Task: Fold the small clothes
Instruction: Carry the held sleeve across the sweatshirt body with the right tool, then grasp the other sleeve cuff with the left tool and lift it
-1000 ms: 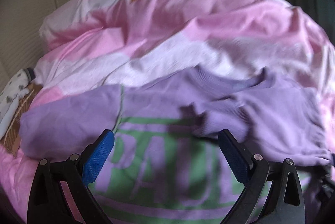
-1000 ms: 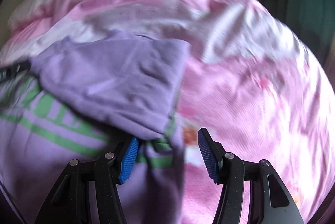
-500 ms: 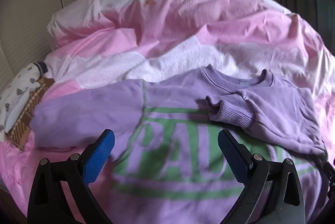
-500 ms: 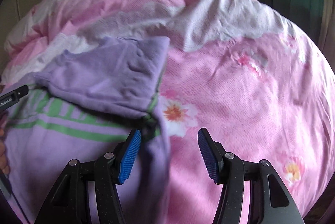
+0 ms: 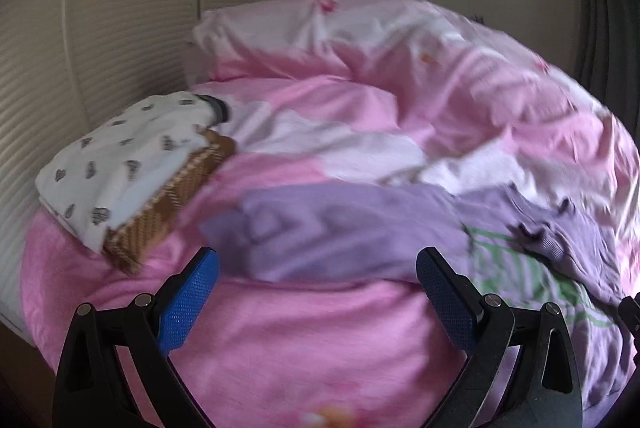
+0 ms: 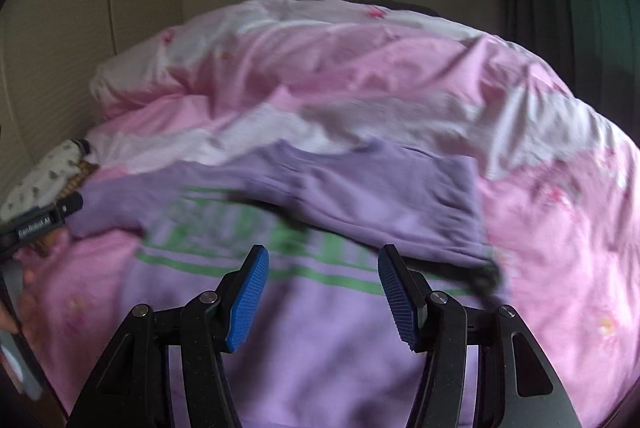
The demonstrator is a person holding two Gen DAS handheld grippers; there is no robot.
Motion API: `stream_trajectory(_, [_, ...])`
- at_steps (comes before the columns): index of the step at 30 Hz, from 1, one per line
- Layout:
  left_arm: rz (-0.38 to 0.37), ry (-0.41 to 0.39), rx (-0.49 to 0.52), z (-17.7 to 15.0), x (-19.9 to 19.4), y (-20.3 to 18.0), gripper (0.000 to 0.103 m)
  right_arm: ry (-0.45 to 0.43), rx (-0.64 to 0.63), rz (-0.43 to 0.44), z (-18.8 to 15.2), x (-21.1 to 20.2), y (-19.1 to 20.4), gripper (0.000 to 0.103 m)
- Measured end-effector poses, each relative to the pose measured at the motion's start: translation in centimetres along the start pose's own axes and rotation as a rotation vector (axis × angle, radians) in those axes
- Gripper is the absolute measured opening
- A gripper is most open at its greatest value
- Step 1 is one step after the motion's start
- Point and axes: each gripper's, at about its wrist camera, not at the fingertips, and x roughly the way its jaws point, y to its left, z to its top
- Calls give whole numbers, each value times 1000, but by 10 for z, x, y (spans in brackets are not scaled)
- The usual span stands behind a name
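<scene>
Two tools in play: the left tool (image 5: 318, 298) hangs released over bare pink bedding, nothing between its blue pads, and the right tool (image 6: 323, 292) hovers half-spread and empty above the lower body of the one purple sweatshirt (image 6: 320, 328). That sweatshirt lies flat on the bed (image 6: 560, 228), neck toward the far rumpled duvet (image 6: 320, 68), one sleeve folded across its green print, the other stretched sideways. Off left sit two folded pieces, a white patterned garment (image 5: 120, 164) atop a brown checked one (image 5: 168, 212).
</scene>
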Motion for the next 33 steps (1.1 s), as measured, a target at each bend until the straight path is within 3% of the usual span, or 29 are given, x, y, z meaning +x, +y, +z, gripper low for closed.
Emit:
stream_trajectory(7, [-8, 0, -37, 1, 36, 68, 88, -24, -3, 86, 9, 16, 85, 58])
stream_trajectory(14, [-27, 13, -39, -1, 75, 106, 74, -26, -20, 118, 10, 29, 132, 57])
stream_trajectory(17, [-81, 34, -60, -2, 91, 114, 64, -18, -29, 123, 8, 35, 142, 58])
stream_trajectory(21, [-120, 52, -72, -5, 105, 116, 61, -1, -22, 128, 4, 43, 146, 58])
stream_trajectory(24, [-167, 65, -87, -6, 111, 118, 48, 7, -12, 126, 3, 47, 145, 58])
stream_trajectory(26, [-186, 68, -92, -6, 113, 119, 30, 12, -3, 125, 2, 49, 143, 58])
stream_trajectory(29, [-193, 68, -93, -7, 111, 118, 18, 15, 3, 124, 1, 49, 141, 58])
stream_trajectory(33, [-199, 55, -114, -4, 100, 119, 12, 7, 4, 119, 1, 43, 139, 58])
